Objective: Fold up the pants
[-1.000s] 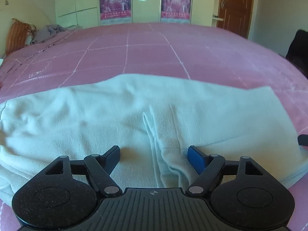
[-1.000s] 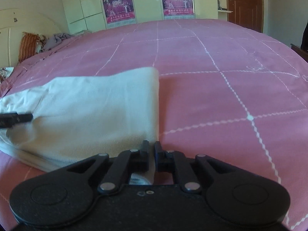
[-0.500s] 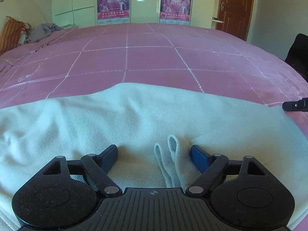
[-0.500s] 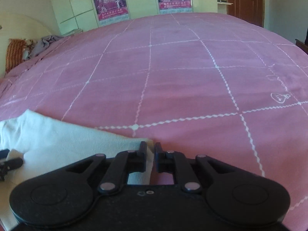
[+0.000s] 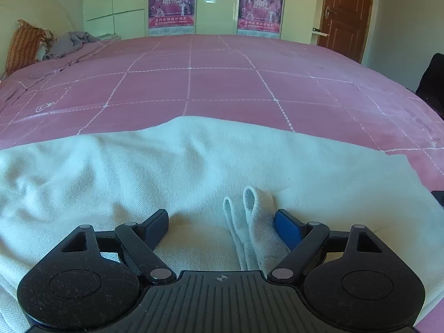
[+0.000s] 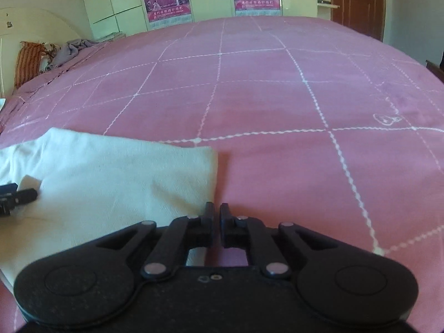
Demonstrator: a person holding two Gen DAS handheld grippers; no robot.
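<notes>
Pale mint-white pants lie spread across the near part of a pink bed. My left gripper is open, low over the cloth, with a raised double fold of fabric standing between its fingers, closer to the blue right pad. In the right wrist view the pants lie at the left, their corner edge reaching my right gripper. The right gripper's jaws are nearly closed at the pants' right edge; cloth shows just behind them. The left gripper's tips show at the far left.
The pink bedspread with white grid lines stretches far ahead. An orange pillow and grey clothes lie at the back left. Wardrobes with posters and a brown door stand behind the bed.
Both grippers moved toward the near side and dropped lower. The left gripper stayed open as a double fold rose between its fingers. The right gripper stayed shut at the pants' corner.
</notes>
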